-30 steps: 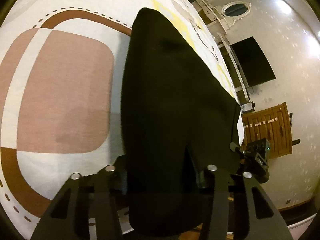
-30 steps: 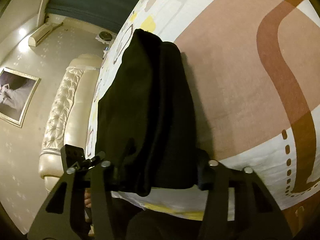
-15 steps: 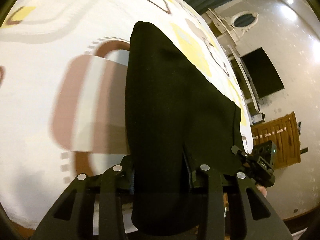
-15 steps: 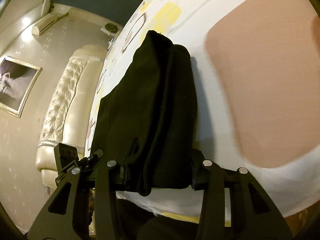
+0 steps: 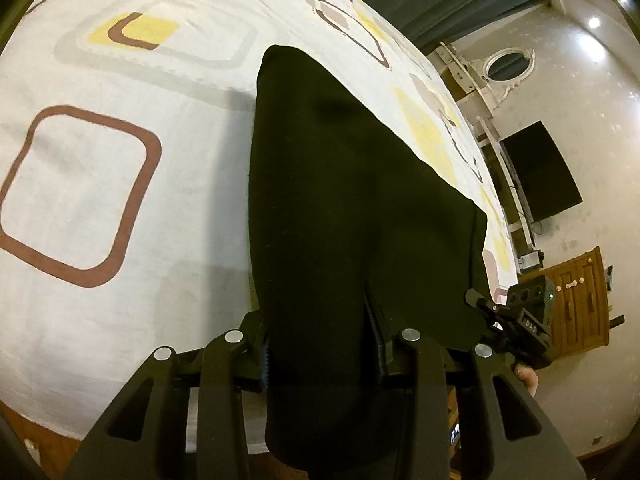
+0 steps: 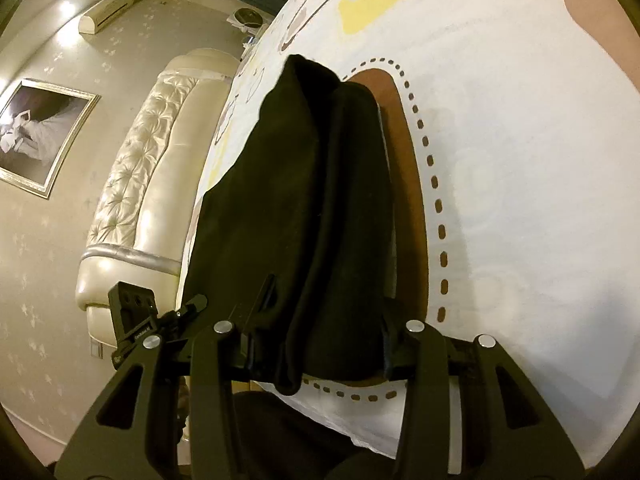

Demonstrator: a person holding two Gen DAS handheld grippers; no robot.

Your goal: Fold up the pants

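Black pants [image 5: 352, 208], folded lengthwise into a long dark panel, stretch over a patterned bedspread [image 5: 100, 168] near the bed's near edge, their near end held up by two hand-held grippers. The left gripper [image 5: 320, 344] is clamped on one corner of that end, cloth bunched between its fingers and spilling down past them so the fingertips are hidden. The right gripper [image 6: 316, 344] is clamped on the other corner, where a thick roll of layered fabric fills the gap between its fingers. The pants' far end [image 6: 308, 68] lies on the bedspread toward the middle of the bed; the fabric is so dark that seams, waistband and legs are hard to make out. In the left wrist view the other gripper's camera block [image 5: 528, 312] shows at the pants' right edge, with part of a hand [image 5: 526, 376] behind it. Beyond the bed's edges stand a tufted cream headboard [image 6: 136, 184], a framed picture [image 6: 36, 136], a wooden cabinet [image 5: 580, 300] and a dark wall screen [image 5: 540, 176]. No containers are in view.
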